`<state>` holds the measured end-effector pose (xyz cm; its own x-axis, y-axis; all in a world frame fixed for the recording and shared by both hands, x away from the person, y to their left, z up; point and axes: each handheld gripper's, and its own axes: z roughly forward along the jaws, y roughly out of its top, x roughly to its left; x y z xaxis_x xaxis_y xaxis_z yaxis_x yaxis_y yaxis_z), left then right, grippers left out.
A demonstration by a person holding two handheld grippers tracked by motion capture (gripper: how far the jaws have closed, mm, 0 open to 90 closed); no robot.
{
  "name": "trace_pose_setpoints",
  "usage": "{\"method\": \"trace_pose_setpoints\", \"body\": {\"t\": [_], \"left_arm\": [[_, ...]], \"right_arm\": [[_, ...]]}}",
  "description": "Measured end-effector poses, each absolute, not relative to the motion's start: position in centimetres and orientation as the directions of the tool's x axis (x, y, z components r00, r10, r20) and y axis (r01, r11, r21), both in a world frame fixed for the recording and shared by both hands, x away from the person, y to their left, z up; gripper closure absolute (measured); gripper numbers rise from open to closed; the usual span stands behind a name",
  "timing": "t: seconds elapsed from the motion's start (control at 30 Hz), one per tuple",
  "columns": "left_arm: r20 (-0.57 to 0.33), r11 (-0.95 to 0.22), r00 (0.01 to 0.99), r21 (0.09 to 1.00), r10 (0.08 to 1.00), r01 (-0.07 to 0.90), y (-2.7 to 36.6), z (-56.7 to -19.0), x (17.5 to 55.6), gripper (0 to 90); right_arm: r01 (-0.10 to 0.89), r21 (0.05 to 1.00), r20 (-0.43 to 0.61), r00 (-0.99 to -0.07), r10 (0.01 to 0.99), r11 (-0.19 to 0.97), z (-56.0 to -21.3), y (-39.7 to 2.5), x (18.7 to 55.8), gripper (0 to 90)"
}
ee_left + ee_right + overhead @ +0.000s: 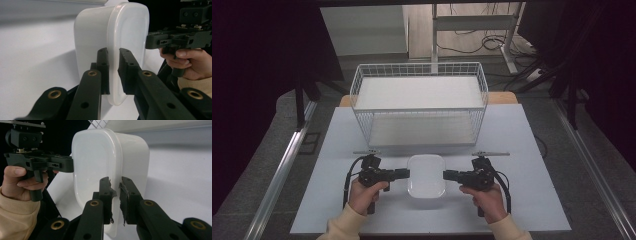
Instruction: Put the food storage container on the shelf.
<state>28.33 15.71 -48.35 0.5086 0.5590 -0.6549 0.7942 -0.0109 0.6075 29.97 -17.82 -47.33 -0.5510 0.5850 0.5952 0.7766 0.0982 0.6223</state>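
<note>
The left tongs (pixel 404 173) are nearly closed, their two black jaws pinching the thin rim on one side of a white plastic tub (pixel 426 175); in the left gripper view that rim runs straight down between the pads. The right tongs (pixel 448 175) do the same on the opposite side, jaws drawn in on the rim with only the lip's thickness between them. So the tub sits directly between the two sets of tongs, gripped from both sides, on the pale bench (pixel 522 200) close to the person's edge. A hand (pixel 366 192) in a cream sleeve works each handle. Beyond the tongs, further from the person, stands a white wire basket (pixel 419 102) on the same bench, well apart from the tub.
</note>
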Motion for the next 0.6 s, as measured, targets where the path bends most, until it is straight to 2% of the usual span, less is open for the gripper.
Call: {"method": "trace_pose_setpoints", "body": {"t": [0.6], "left_arm": [[-0.577,-0.018,0.580,0.699,0.575,0.715,16.0,-44.9,27.4,79.2]], "right_arm": [[0.675,0.728,0.504,-0.642,0.578,0.116,-43.8,-17.4,29.0,80.4]]}}
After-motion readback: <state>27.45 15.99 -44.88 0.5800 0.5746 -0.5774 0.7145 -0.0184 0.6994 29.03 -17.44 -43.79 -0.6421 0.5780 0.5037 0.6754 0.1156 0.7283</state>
